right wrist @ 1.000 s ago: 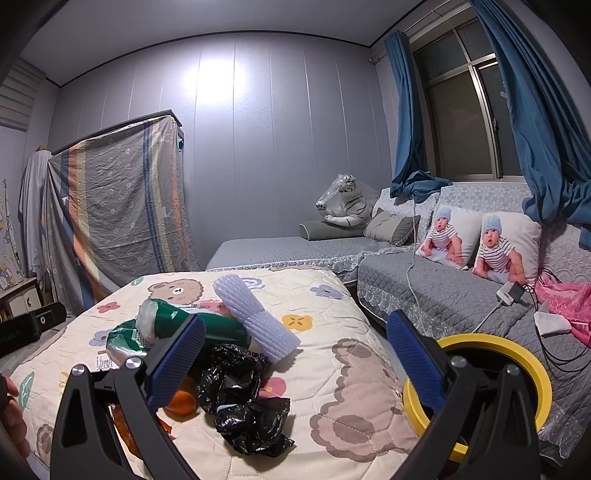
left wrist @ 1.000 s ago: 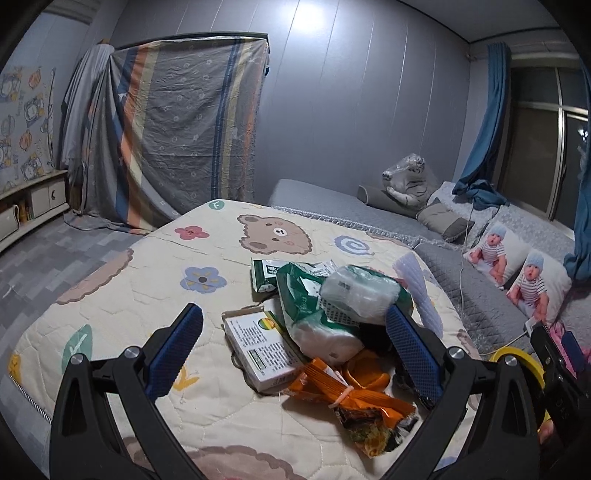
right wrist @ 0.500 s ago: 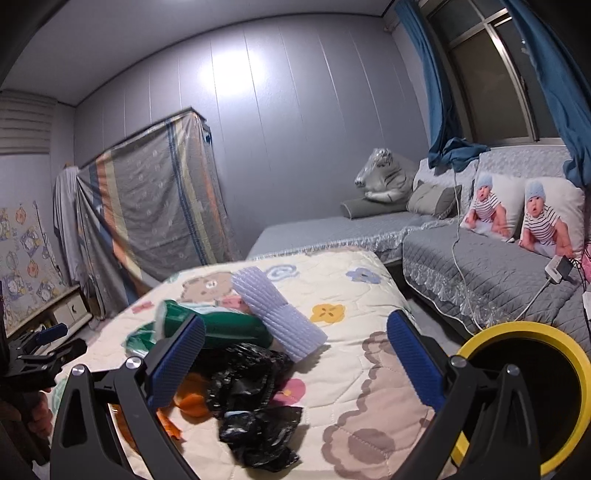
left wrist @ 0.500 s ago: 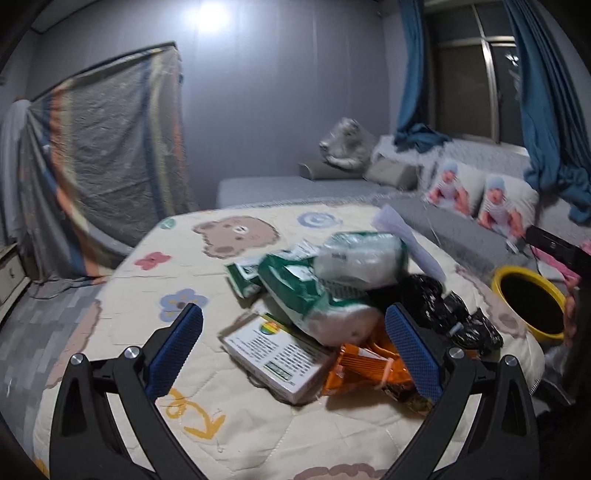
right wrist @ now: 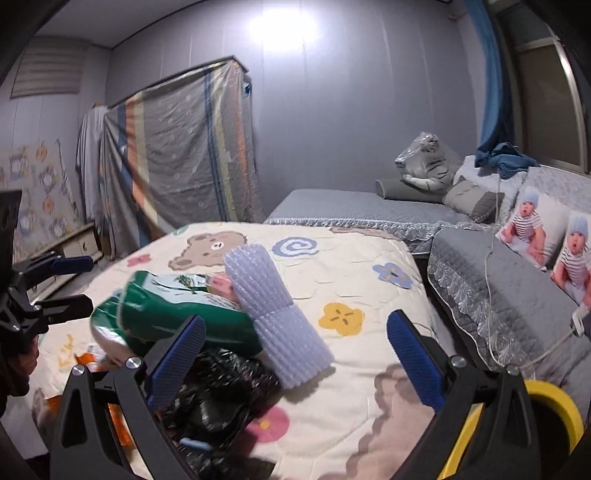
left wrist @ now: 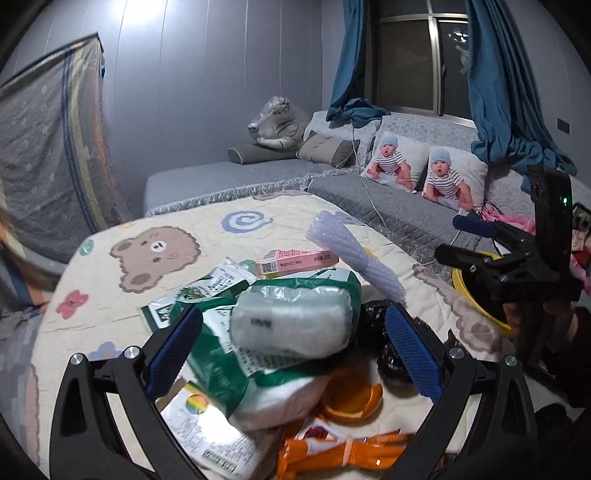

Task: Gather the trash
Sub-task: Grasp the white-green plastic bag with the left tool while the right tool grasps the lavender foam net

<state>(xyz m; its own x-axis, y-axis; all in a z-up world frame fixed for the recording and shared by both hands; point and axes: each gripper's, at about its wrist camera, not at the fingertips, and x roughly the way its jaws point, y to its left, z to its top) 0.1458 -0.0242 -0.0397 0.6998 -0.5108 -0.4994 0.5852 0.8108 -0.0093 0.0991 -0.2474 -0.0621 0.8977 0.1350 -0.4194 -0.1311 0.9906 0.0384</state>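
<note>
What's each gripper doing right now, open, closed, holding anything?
Left gripper: open and holding nothing, its fingers either side of the clear wrapped pack.
Right gripper: open, empty, above the black plastic bag.

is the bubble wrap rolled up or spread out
Rolled up: the bubble wrap lies as a tight cylinder, leaning on the green bag.

I see a dim, bluish room; a bright glare patch (right wrist: 282, 24) blooms on the back wall (right wrist: 332, 110). Fisheye bending darkens my corners, and nearby clutter smears with motion blur.
</note>
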